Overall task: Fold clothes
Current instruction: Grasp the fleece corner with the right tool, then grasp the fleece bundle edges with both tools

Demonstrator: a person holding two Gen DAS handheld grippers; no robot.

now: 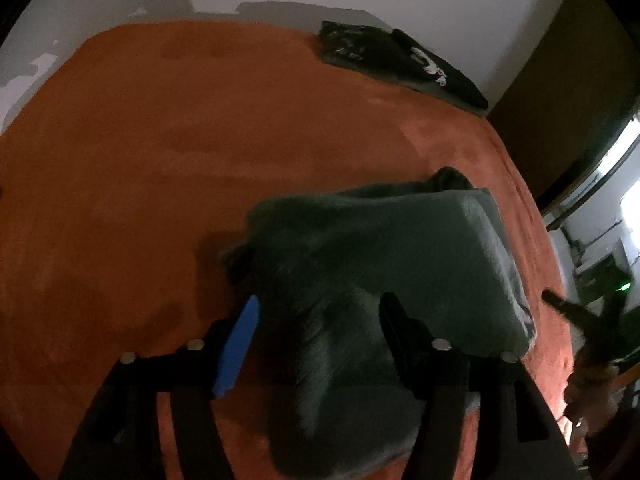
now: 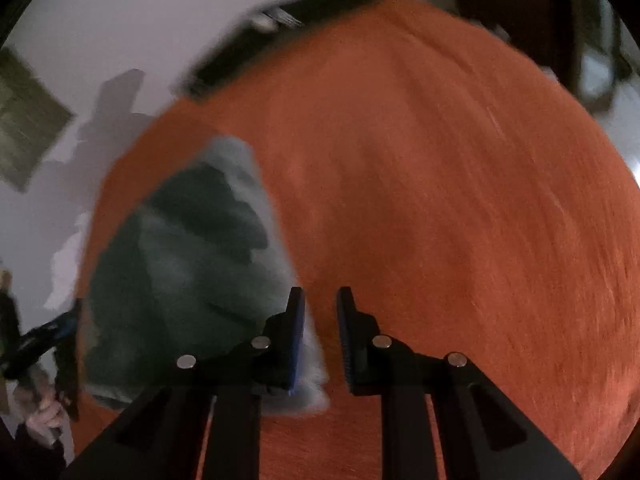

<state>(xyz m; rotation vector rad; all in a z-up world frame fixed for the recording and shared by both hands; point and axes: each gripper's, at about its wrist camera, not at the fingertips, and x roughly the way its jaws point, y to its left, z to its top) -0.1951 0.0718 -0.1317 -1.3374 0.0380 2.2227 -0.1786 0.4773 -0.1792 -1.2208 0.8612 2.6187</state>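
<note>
Above a folded grey-green fleece garment (image 1: 384,256) on rust-orange plush bedding (image 1: 160,160) — left gripper (image 1: 316,340) spread wide, right gripper (image 2: 320,336) narrowly parted — both empty.

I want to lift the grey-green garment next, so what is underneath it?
The folded grey-green garment lies directly on the orange blanket, which shows all around it. Whether anything sits hidden beneath its middle cannot be seen; the cloth covers that.

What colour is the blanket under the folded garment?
Orange blanket; the garment is grey-green. Clearest in the left wrist view.
</note>
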